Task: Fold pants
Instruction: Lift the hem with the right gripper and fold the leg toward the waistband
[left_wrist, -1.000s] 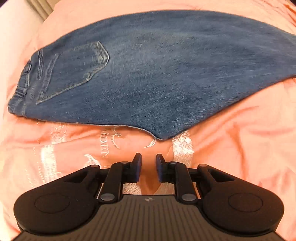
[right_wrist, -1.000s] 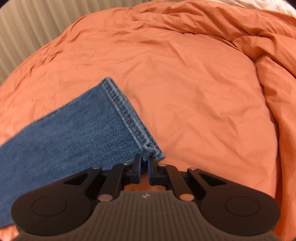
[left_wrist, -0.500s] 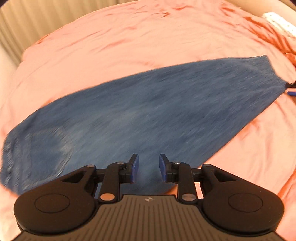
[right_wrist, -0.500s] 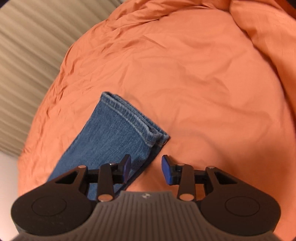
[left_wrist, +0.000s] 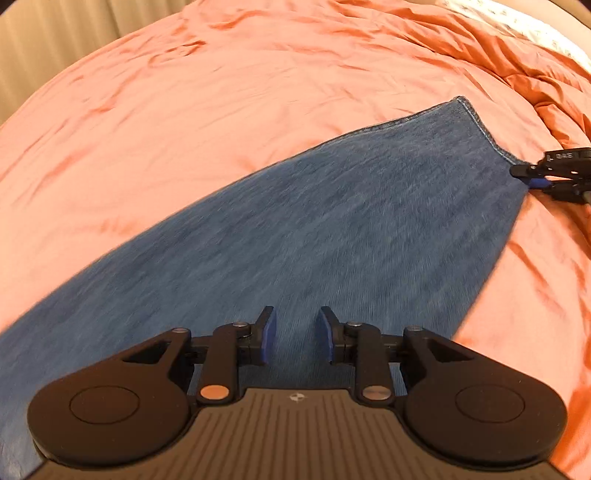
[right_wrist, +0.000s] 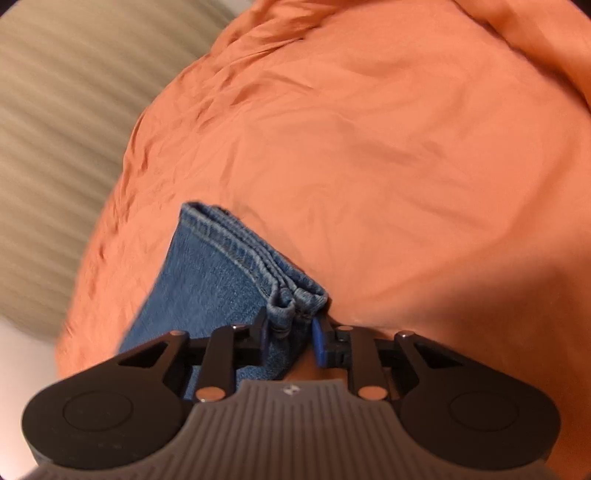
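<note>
Blue jeans (left_wrist: 332, 229) lie stretched across an orange duvet (left_wrist: 221, 92), legs stacked, hem end at the far right. My left gripper (left_wrist: 297, 336) is open and empty, hovering over the middle of the legs. My right gripper (right_wrist: 290, 332) shows at the right edge of the left wrist view (left_wrist: 535, 177), at the hem corner. In the right wrist view the bunched hem corner (right_wrist: 291, 295) sits between its blue pads (right_wrist: 318, 341), which stand apart around it, not clamped.
The orange duvet (right_wrist: 406, 147) is rumpled into a ridge at the far right (left_wrist: 546, 85). A white patterned pillow (left_wrist: 517, 22) lies beyond it. A beige ribbed wall (right_wrist: 55, 110) runs along the bed's far side.
My right gripper let go of the hem, opened, then came back around the hem corner. My left gripper swung from the waist end to over the legs, staying open.
</note>
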